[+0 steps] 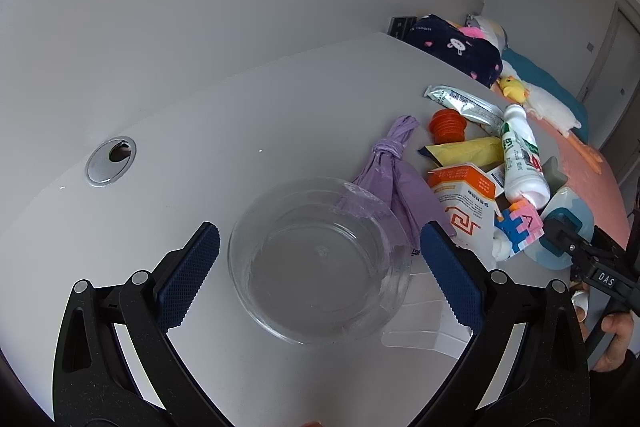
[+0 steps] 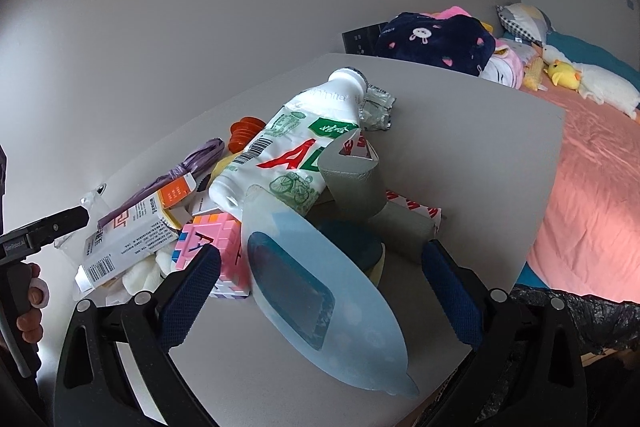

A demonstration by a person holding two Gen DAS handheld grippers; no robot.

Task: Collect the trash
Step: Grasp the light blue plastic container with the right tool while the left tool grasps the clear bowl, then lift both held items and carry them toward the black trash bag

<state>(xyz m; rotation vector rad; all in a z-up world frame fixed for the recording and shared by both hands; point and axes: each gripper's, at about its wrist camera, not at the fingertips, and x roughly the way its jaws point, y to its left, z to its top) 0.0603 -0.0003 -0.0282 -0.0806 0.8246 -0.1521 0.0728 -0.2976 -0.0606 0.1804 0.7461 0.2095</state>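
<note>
A pile of trash lies on the white table [image 1: 200, 131]: a white milk bottle [image 1: 520, 151] [image 2: 292, 155], an orange-and-white carton [image 1: 468, 203] [image 2: 132, 231], a purple plastic bag [image 1: 392, 171] [image 2: 188, 163], a yellow wrapper [image 1: 464, 149], a silver sachet [image 1: 460, 101] and an orange cap [image 1: 448, 125] [image 2: 244, 131]. My left gripper [image 1: 320, 251] is open, its fingers on either side of an empty clear glass bowl [image 1: 320, 267]. My right gripper [image 2: 320, 259] is open around a pale blue plastic lid [image 2: 320, 291], not touching it.
A pink-and-blue puzzle cube [image 1: 520, 231] [image 2: 216, 251] and a grey cardboard roll [image 2: 356, 187] sit in the pile. A round cable hole [image 1: 111, 159] is at the table's left. A bed [image 2: 592, 179] with plush toys lies beyond the table. Black bag plastic [image 2: 572, 315] shows at lower right.
</note>
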